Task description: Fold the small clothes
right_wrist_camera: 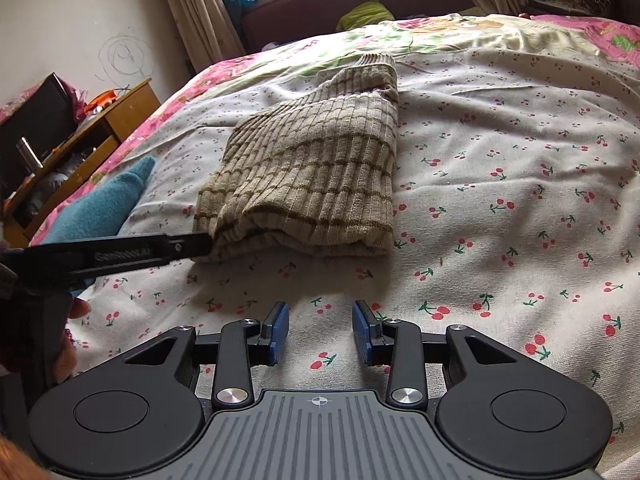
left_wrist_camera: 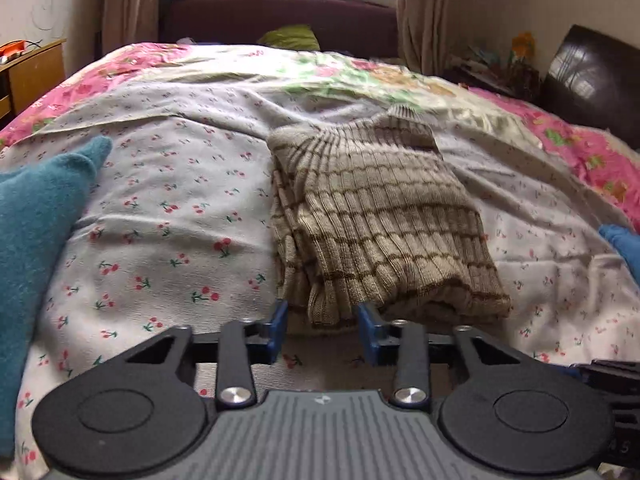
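Lying folded: ribbed, striped knit sweater point(left_wrist_camera: 380, 216).

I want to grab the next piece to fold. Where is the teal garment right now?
The teal garment lies at the left edge of the bed in both views, left of the folded striped sweater, with bare cherry-print sheet between them.

Both grippers, the left gripper point(left_wrist_camera: 323, 330) and the right gripper point(right_wrist_camera: 321, 330), share one build: black linkage arms with silver pivot screws, blue ribbed finger pads point(right_wrist_camera: 279, 328), round black discs, and a grey grooved housing.
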Tool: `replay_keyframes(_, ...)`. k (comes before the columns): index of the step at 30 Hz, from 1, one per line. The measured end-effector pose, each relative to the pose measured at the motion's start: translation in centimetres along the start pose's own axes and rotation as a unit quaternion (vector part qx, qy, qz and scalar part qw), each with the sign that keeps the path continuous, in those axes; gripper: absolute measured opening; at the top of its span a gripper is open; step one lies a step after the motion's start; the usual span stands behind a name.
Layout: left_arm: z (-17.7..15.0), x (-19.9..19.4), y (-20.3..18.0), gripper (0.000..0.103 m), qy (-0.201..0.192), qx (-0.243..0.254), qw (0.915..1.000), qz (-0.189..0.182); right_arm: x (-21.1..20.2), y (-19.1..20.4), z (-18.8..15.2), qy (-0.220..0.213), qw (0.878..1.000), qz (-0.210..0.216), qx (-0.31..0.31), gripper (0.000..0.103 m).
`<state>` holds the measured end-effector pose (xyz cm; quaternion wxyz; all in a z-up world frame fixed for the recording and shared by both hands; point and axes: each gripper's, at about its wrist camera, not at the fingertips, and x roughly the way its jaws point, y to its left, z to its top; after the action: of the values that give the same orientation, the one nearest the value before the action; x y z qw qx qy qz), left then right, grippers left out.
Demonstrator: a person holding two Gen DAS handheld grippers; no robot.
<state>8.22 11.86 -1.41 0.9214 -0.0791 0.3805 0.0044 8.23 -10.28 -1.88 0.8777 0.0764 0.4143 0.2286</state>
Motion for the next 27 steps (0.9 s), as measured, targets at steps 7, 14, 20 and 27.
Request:
replay_keyframes(7,0.1,0.9,0.7,0.024,0.015,-0.003,0.9997,-0.018,0.3,-0.4,0.2,0.004,1.0,0.003,0.007,0.035)
replay_keyframes(14,0.1,0.3,4.0,0.023,0.025,-0.029,0.9993,-0.001,0.8,-0.5,0.2,0.007,1.0,-0.002,0.003,0.032)
replay_keyframes(20,-0.6,1.1,4.5,0.015,0.047,-0.046,0.9977,0.02,0.7,-0.3,0.2,0.007,1.0,-0.005,-0.003,0.032)
replay_keyframes(27,-0.7,-1.3,3.5,0.015,0.029,-0.042,0.9986,0.013,0.1,0.2,0.2,0.002,1.0,-0.002,-0.009,0.032)
